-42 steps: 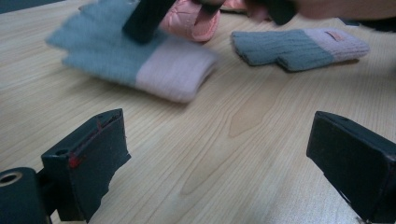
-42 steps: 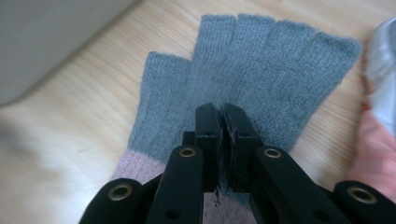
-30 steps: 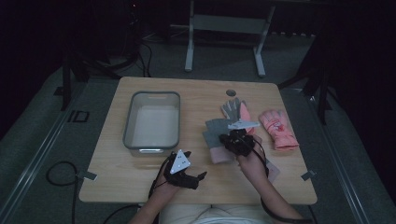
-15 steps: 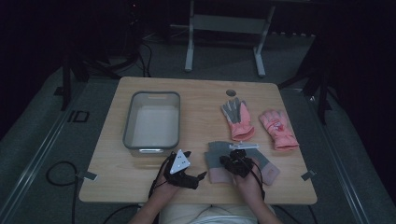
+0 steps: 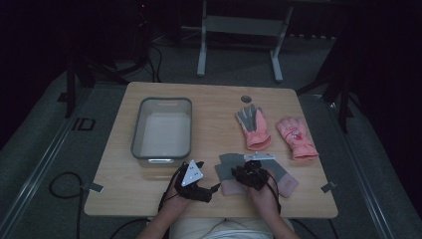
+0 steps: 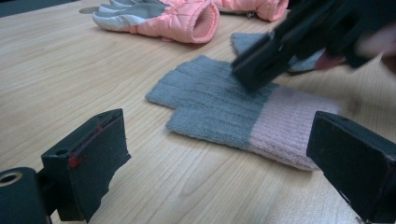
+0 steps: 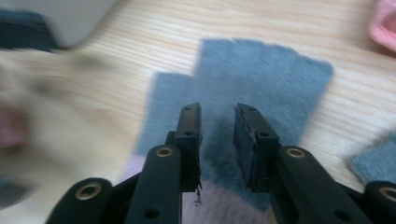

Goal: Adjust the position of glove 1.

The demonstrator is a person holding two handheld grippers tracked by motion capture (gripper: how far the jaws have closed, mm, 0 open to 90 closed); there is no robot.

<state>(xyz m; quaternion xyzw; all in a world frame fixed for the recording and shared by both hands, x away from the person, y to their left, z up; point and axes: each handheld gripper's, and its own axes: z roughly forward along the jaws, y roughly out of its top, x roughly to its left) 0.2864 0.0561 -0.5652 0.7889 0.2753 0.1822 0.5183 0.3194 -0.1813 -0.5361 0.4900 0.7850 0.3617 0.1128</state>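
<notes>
Two grey knit gloves with pink cuffs lie flat near the table's front edge. My right gripper [image 5: 249,169] rests on the left one [image 5: 228,170], its jaws a narrow gap apart over the grey knit [image 7: 261,74], so it is open [image 7: 217,109]. The second knit glove [image 5: 282,175] lies just right of it. My left gripper [image 5: 209,175] sits to the left, jaws wide open [image 6: 219,168], facing that glove [image 6: 215,107] with nothing between them. Beyond the knit pair lie a pink glove with a grey palm [image 5: 254,129] and a plain pink one [image 5: 296,137].
A grey plastic bin [image 5: 134,142] stands on the left half of the wooden table [image 5: 214,107]. A round hole [image 5: 246,98] is in the tabletop near the far edge. A metal frame stands on the floor behind the table.
My right gripper has drawn back from near the pink gloves toward the front edge and now sits on the grey knit glove. The left gripper has stayed put.
</notes>
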